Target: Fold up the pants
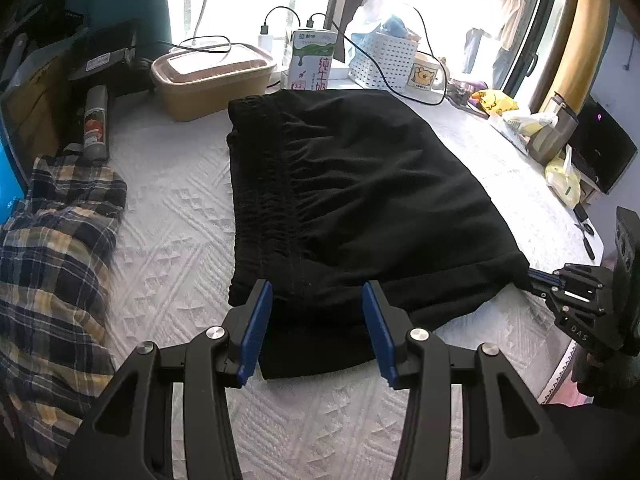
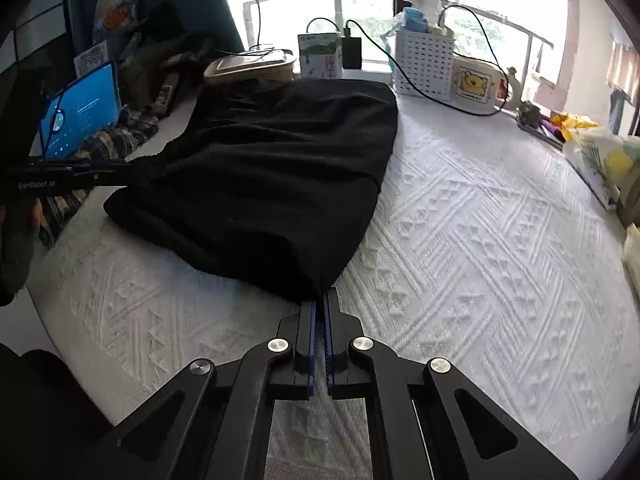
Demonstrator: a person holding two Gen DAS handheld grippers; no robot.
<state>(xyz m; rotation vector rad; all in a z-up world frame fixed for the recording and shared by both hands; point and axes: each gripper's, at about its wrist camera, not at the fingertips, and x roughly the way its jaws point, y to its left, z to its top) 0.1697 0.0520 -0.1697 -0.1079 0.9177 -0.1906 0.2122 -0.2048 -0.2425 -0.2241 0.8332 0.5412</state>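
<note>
White quilted bedding (image 2: 480, 240) carries half-folded black pants (image 1: 340, 200); right gripper (image 2: 321, 304) pinches a near corner, left gripper (image 1: 316, 320) gapes astride the hem, needing to clamp before lifting.

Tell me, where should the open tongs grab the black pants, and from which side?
Probably the near folded edge of the black pants, which already lies between the left tongs' open blue pads. Come in low from the near side: that edge is thick, loose and faces them. The right tongs are pinching the near right corner.
</note>
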